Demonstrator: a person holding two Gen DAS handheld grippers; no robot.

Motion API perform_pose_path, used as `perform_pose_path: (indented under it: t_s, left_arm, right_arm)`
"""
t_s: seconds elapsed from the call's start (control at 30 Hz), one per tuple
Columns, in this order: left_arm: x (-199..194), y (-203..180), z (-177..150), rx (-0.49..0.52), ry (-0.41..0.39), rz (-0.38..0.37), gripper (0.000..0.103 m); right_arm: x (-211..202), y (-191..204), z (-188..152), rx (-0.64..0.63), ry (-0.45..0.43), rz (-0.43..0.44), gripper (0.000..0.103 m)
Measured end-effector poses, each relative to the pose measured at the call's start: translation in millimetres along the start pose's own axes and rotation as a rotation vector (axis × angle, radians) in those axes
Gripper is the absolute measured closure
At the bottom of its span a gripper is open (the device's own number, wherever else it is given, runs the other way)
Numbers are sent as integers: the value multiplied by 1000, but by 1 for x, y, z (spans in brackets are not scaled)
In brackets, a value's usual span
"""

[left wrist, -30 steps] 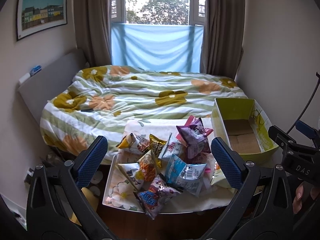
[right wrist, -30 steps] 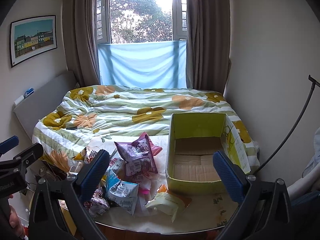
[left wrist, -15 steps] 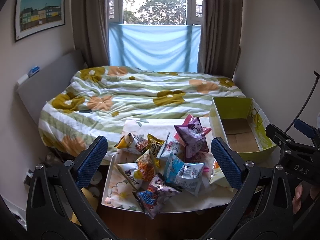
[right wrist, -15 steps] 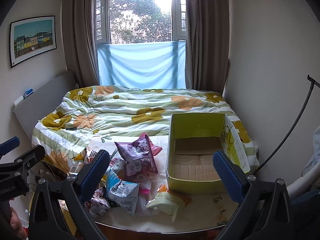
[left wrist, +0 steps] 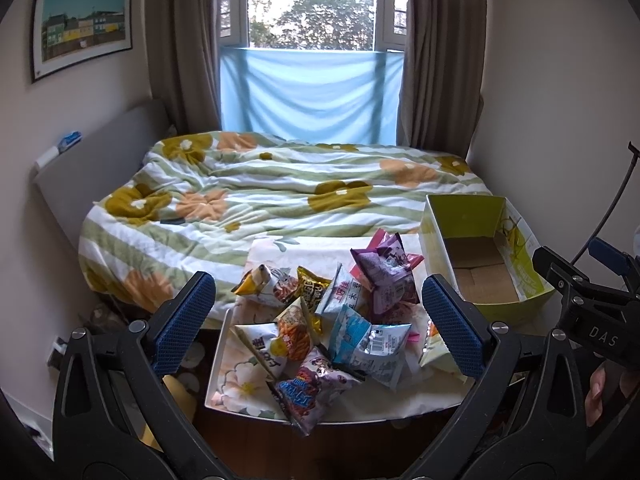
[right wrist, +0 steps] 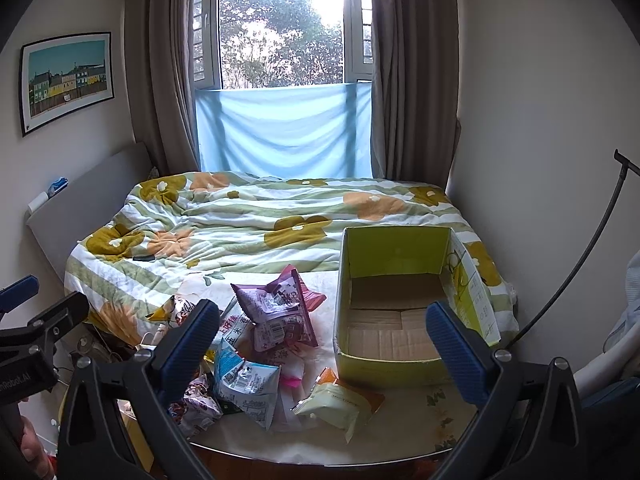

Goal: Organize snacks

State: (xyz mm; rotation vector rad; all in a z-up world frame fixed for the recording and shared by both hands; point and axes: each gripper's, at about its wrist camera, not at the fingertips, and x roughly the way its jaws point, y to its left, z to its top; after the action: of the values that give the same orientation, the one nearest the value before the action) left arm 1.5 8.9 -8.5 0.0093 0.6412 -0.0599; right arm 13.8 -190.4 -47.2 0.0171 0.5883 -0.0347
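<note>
Glossy foil snack packets [left wrist: 368,340] beside a matt cardboard box [right wrist: 394,336].

Snack packets beside a green box, seen past spread blue pads.

The right gripper [right wrist: 322,344] stands wide apart, holding nothing. The green cardboard box [right wrist: 476,300] sits right of centre, only bare cardboard inside. Left of it the purple packet [right wrist: 276,312] tops the heap; a pale green packet [right wrist: 340,402] lies at lower centre.
</note>
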Motion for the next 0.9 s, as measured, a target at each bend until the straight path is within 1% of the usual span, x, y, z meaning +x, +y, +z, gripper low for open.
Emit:
perform_pose_path:
  t_s: [0.53, 0.7, 0.8, 0.9]
  left_arm:
    - [-5, 1, 0, -3, -15, -3, 1]
    - [-13, 12, -1, -19, -27, -28, 1]
    - [-15, 18, 0, -22, -28, -26, 1]
    - [-16, 26, 1, -30, -12, -17, 1]
  right_arm:
    - [-1, -1, 0, -2, -4, -1, 0]
    - [-2, -1, 1, -2, -1, 4, 0]
    - [-6, -2, 5, -4, -4, 5, 0]
    - [-9, 2, 10, -3, 2, 12, 0]
